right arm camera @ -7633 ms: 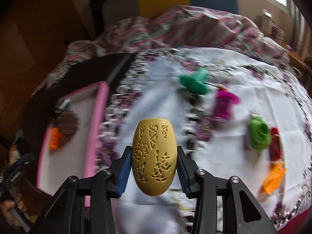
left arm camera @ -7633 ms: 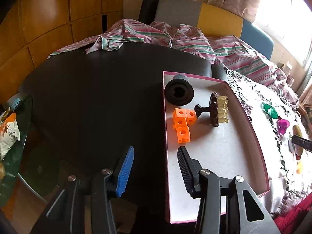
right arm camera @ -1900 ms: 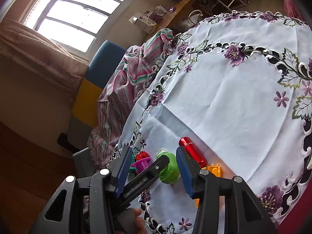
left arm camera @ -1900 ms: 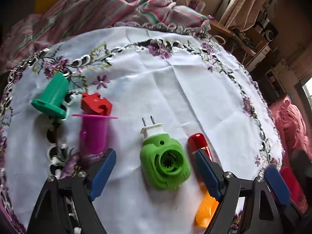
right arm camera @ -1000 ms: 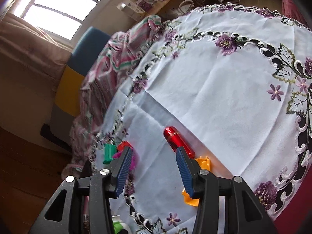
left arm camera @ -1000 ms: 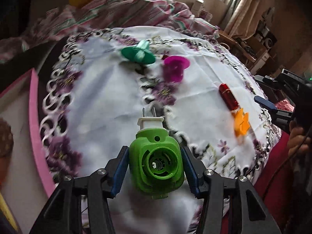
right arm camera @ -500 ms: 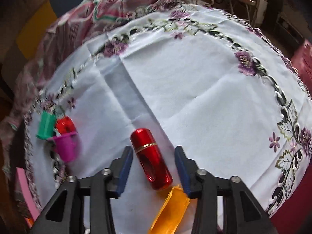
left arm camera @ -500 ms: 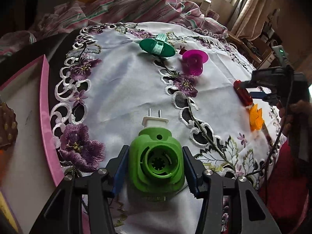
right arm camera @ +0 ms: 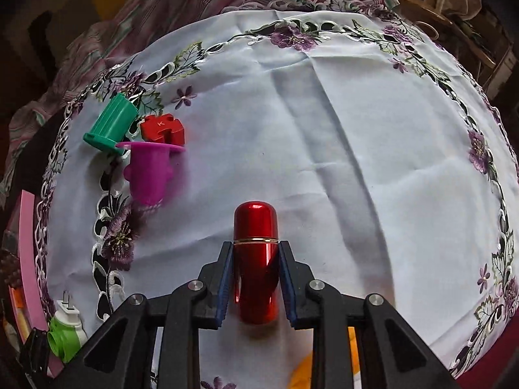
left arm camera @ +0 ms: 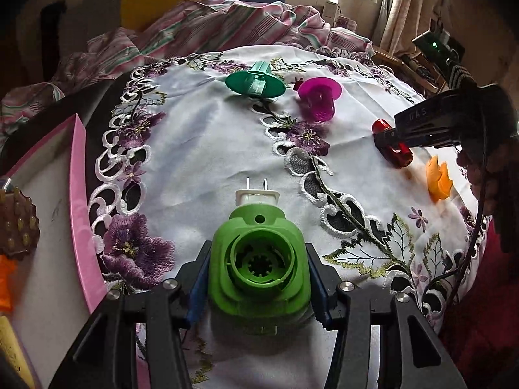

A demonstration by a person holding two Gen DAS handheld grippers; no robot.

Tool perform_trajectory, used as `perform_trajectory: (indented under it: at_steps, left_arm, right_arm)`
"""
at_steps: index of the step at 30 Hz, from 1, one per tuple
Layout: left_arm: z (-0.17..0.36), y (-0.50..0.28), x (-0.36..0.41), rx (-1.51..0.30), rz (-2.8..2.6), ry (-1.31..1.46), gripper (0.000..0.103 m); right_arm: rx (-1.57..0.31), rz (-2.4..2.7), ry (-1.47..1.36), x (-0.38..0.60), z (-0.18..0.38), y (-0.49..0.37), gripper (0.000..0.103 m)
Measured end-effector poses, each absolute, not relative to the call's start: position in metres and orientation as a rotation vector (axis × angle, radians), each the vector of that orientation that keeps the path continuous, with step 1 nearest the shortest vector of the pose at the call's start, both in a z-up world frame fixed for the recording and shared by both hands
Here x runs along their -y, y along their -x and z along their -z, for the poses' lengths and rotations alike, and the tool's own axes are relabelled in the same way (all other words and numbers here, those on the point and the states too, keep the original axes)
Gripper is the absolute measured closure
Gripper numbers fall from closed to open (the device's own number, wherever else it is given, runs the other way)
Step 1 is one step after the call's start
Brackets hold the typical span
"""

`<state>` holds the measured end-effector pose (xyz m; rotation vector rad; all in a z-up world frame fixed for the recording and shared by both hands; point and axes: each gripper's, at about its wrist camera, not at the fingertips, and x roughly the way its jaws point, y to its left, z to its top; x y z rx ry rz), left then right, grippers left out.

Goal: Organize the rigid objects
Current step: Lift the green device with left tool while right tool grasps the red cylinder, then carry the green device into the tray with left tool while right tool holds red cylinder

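Observation:
My left gripper (left arm camera: 258, 278) is shut on a green plug-in device (left arm camera: 259, 265) with a white two-pin plug, held above the white embroidered tablecloth (left arm camera: 207, 149). The pink-rimmed tray (left arm camera: 79, 194) lies to its left. My right gripper (right arm camera: 256, 278) has its blue pads against the sides of a red metallic capsule (right arm camera: 256, 259) lying on the cloth. The right gripper (left arm camera: 387, 137) and the capsule (left arm camera: 394, 149) also show in the left wrist view. The green device shows in the right wrist view (right arm camera: 65, 334).
A green flanged piece (left arm camera: 254, 82), a magenta flanged piece (left arm camera: 319, 97) and a red block (right arm camera: 162, 128) lie at the cloth's far side. An orange piece (left arm camera: 438, 178) lies near the capsule. The tray holds a brown studded brush (left arm camera: 16, 223) and orange blocks (left arm camera: 5, 282). Striped fabric (left arm camera: 207, 29) lies behind.
My right gripper has come down around the red capsule and closed its pads against it. My left gripper has carried the green device slightly nearer the tray.

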<state>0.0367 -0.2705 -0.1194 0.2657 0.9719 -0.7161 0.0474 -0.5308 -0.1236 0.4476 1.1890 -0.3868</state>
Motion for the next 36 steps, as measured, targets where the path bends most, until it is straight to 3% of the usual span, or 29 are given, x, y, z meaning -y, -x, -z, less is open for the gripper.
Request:
perform_trajectory:
  at_steps: [24, 36]
  left_arm:
    - [0.115, -0.04, 0.268, -0.996, 0.694, -0.214, 0.051]
    - [0.05, -0.029, 0.233, -0.836, 0.617, -0.189, 0.051]
  right_arm:
    - [-1.179, 0.372, -0.276, 0.516, 0.126, -0.055, 0.072]
    - [-1.169, 0.375, -0.207, 0.509, 0.126, -0.059, 0.073]
